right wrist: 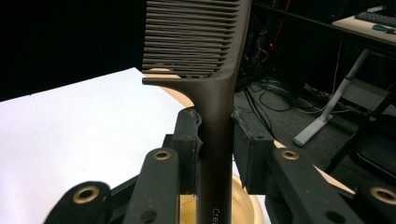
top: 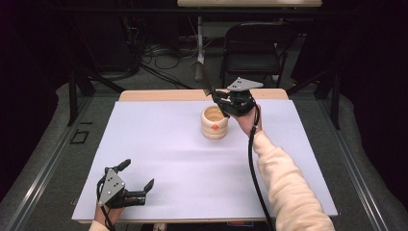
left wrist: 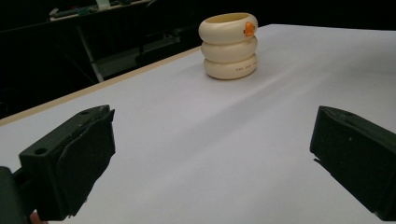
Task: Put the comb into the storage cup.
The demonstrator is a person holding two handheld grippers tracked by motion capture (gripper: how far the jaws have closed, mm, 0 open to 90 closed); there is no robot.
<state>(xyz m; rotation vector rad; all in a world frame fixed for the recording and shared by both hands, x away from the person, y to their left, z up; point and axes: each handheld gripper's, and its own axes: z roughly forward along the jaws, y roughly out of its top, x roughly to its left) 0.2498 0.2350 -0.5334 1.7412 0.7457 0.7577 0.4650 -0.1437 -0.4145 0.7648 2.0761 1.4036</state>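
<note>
The right gripper [right wrist: 217,140] clamps a dark comb [right wrist: 205,70] upright, its handle end just above the cream ringed holder [top: 215,123]. Next, I judge, lower it straight in. The left gripper [left wrist: 210,154] rests wide, empty.

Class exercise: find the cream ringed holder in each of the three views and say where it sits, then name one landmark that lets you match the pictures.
High view: holder just right of centre, by the right claw.
Left gripper view: top centre, far across the white table.
Right gripper view: bottom centre, its rim under the claw and the comb.
Shared landmark: the white table.
</note>
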